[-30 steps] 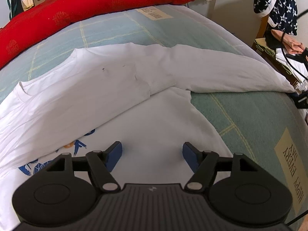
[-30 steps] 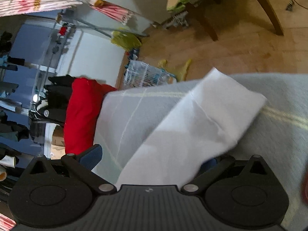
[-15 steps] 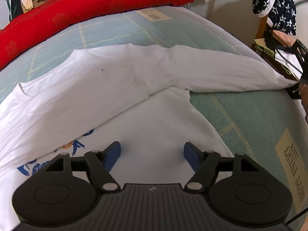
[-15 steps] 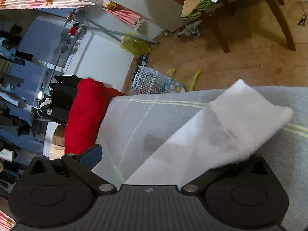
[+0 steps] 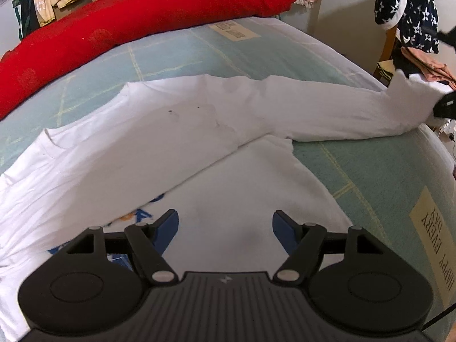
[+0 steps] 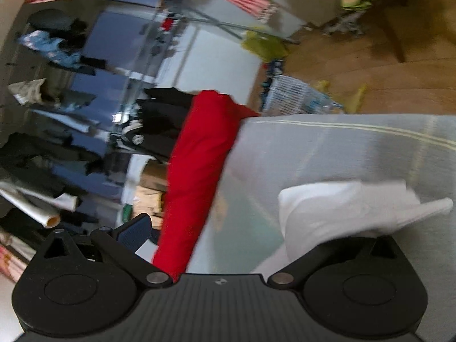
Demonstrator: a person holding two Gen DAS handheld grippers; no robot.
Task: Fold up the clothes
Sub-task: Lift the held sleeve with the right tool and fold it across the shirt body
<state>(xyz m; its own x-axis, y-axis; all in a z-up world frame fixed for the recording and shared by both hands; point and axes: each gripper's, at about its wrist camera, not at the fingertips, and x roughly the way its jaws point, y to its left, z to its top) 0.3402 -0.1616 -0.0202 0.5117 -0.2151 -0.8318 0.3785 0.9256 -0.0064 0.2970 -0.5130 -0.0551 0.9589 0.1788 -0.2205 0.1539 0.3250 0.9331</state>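
- My left claw (image 5: 225, 222) is angled down over the body of the white long-sleeved shirt (image 5: 199, 142). Its blue pads (image 5: 168, 228) are spread wide. Only flat cloth shows between them, and nothing is pinched.
- The shirt lies spread on the pale green bed cover (image 5: 356, 171). One side is folded across the chest. A blue and orange print (image 5: 136, 216) shows at the fold's lower edge, just beside my left pad.
- The far sleeve (image 5: 313, 114) runs straight out toward the right edge of the bed. Its cuff end (image 5: 410, 91) is up off the cover, where a black part of my right claw shows.
- On my right claw (image 6: 256, 232), in its own view, one pad (image 6: 134, 228) stands far out on the left side. The other finger is hidden under the white cuff, which drapes over it.
- So the right jaws stand wide apart. The cloth rests on one finger and is not pressed between the two. This frame is blurred.
- A red quilt (image 5: 142, 20) is rolled along the far side of the bed.
- A beige patch reading HAPPY EVERY DAY (image 5: 436, 242) sits on the cover near the right edge.
- A dark garment with white stars (image 5: 407, 8) hangs beyond the bed at top right.
- The right view shows a wooden floor (image 6: 399, 85) and a white wire basket (image 6: 293, 97) past the bed.
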